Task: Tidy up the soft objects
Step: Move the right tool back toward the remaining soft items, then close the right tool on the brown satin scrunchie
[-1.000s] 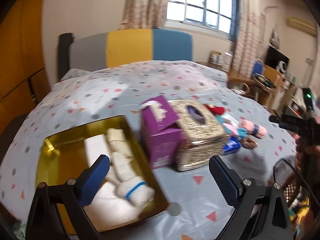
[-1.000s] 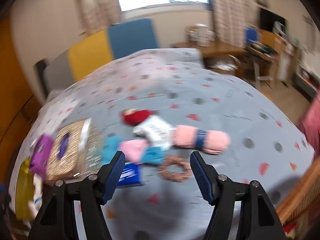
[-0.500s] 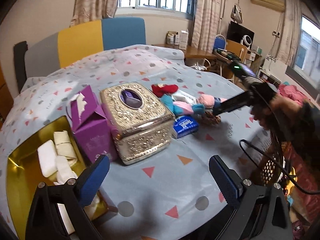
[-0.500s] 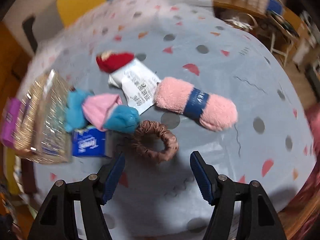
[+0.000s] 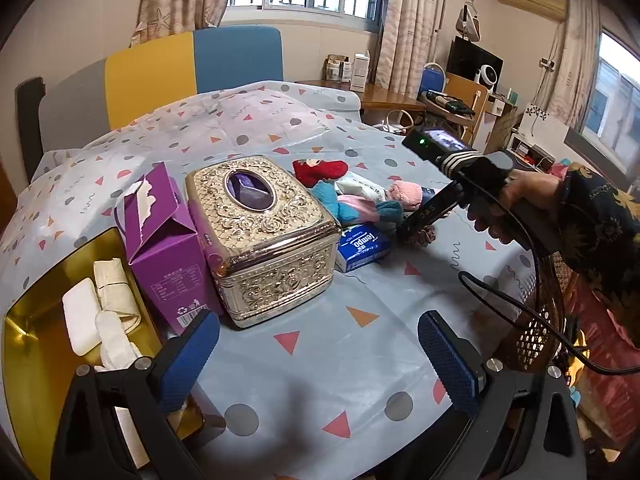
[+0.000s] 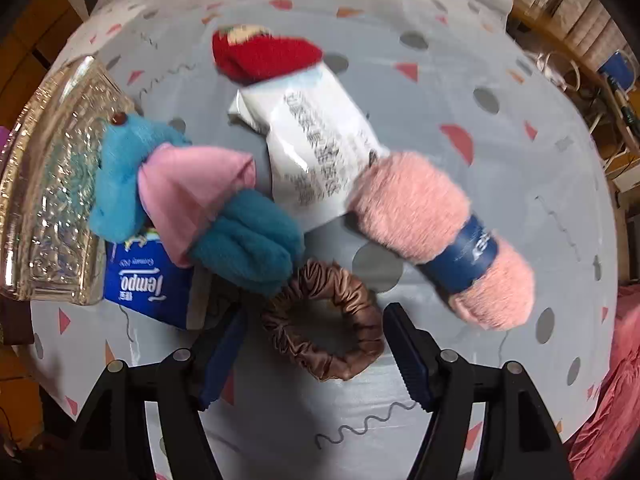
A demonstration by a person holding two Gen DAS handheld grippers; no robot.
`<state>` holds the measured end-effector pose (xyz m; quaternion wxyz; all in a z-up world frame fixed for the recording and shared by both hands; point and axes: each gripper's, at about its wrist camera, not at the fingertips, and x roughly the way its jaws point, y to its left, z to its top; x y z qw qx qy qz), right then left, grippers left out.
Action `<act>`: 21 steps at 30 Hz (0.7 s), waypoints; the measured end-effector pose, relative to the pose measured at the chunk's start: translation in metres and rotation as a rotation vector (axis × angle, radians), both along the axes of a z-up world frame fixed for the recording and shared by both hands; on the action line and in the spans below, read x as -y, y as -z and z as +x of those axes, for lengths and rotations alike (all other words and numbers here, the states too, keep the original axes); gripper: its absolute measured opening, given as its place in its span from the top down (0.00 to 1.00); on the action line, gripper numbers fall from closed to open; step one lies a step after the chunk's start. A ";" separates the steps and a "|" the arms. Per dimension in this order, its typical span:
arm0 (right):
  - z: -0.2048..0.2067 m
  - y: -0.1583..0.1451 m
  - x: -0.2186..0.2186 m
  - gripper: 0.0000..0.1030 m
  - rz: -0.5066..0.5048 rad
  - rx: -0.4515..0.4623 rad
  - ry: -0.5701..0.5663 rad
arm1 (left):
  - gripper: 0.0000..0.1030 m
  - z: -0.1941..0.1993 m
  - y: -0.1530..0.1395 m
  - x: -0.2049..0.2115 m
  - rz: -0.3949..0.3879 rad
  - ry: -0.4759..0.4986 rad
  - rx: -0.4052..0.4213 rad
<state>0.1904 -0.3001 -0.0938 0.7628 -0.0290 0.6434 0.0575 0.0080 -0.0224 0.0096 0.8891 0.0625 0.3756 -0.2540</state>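
Note:
A brown satin scrunchie [image 6: 324, 322] lies on the dotted tablecloth between the open jaws of my right gripper [image 6: 316, 344], which has come down around it. Beyond it lie a pink yarn skein with a blue band [image 6: 440, 232], a blue and pink soft toy [image 6: 192, 200], a red sock [image 6: 264, 54] and a white packet [image 6: 316, 136]. A blue Tempo tissue pack [image 6: 144, 284] lies left. My left gripper [image 5: 320, 356] is open and empty above the table, near a gold tray [image 5: 24, 320] holding white cloths [image 5: 108, 320].
An ornate silver tissue box [image 5: 264, 236] and a purple carton [image 5: 160, 240] stand between the tray and the soft pile. The right gripper and hand show in the left wrist view [image 5: 412, 228]. A wicker basket [image 5: 532, 336] sits off the table's right edge.
My right gripper has moved forward and down until its open jaws straddle the scrunchie. My left gripper has swung right, away from the gold tray, and now faces the tissue box.

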 end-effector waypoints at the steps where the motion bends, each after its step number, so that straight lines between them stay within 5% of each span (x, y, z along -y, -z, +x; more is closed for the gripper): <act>1: 0.000 0.003 0.001 0.31 -0.005 -0.013 0.005 | 0.03 0.000 -0.001 0.001 -0.002 0.004 -0.001; 3: 0.002 0.007 0.002 0.37 -0.004 -0.030 0.010 | 0.03 0.000 -0.002 0.002 -0.006 0.008 0.002; 4: 0.003 0.008 0.003 0.59 0.004 -0.037 0.008 | 0.03 0.000 -0.004 0.003 -0.007 0.008 0.004; 6: 0.005 0.007 0.005 0.79 -0.017 -0.030 0.017 | 0.03 0.001 -0.006 0.005 -0.012 0.015 0.005; 12: -0.014 0.001 0.014 0.82 -0.024 -0.005 0.045 | 0.09 0.014 -0.018 0.016 -0.059 0.030 -0.025; 17: -0.025 -0.007 0.058 0.82 0.161 0.034 0.262 | 0.12 0.027 -0.038 0.051 -0.034 0.094 0.011; 21: -0.033 -0.016 0.079 0.82 0.309 0.102 0.337 | 0.11 0.040 -0.047 0.089 0.065 0.159 0.088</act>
